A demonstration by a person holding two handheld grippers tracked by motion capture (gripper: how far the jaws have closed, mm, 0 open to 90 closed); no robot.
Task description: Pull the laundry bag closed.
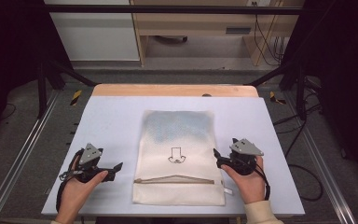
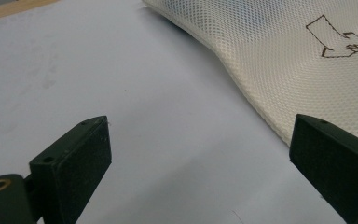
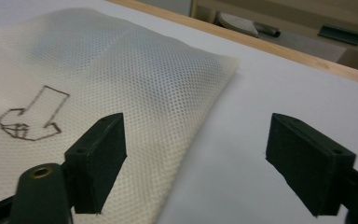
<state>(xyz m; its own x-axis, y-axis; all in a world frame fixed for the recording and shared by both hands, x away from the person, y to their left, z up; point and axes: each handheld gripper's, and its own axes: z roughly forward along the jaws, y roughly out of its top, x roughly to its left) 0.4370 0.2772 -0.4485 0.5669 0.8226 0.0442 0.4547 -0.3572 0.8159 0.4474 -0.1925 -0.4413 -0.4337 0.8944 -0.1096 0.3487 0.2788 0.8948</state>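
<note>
On the table [image 1: 112, 116], centre: cream mesh bag [image 1: 177, 154] lying flat, zipper [image 1: 175, 180] along its near end, small drawn mark on top | left hand-held gripper [image 1: 116, 167]: jaws spread, nothing between, just beside the bag's left edge | right hand-held gripper [image 1: 217, 158]: jaws spread, empty, at the bag's right edge

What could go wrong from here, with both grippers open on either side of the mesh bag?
1. The mesh bag is thin and lies flat on the table; jaws may slide over its edge and pinch nothing.
2. The left gripper and right gripper sit at different heights along the bag, so a two-sided lift could skew it.
3. The zipper looks closed; its pull is small and easy to miss.
</note>
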